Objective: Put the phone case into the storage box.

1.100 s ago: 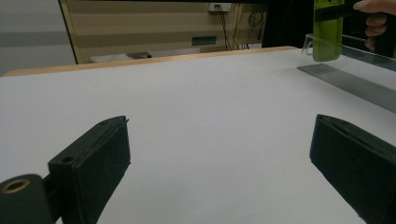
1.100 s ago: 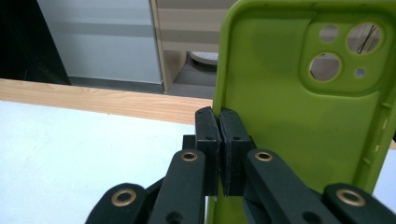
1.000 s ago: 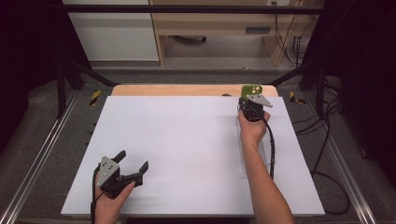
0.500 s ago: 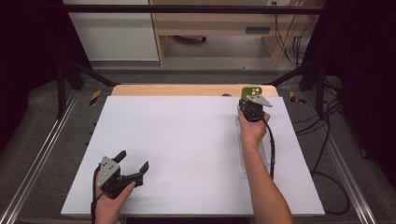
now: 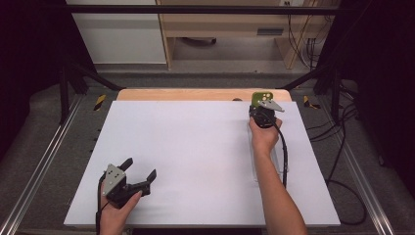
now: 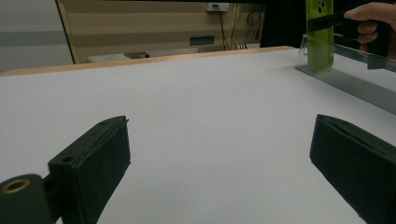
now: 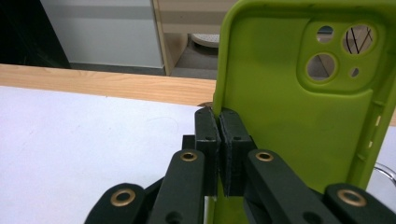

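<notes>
A: Right tongs [image 7: 218, 154] clamp the green case's [image 7: 299, 107] edge, upright at the bench's [image 5: 195, 147] far right. Why?

B: Probably for the clear rack [image 6: 345, 58]. Left tongs [image 5: 139, 172] gape, idle.

A lab recording bench, not a home or shop.

A white table [image 5: 195, 161] with a wooden far edge stands inside a black metal frame [image 5: 73, 78], with aluminium rails [image 5: 36, 166] along both sides. Beyond the jaws, cables [image 5: 342, 161] trail over grey carpet and hang at a bare wooden bench [image 5: 235, 24] against the wall.
</notes>
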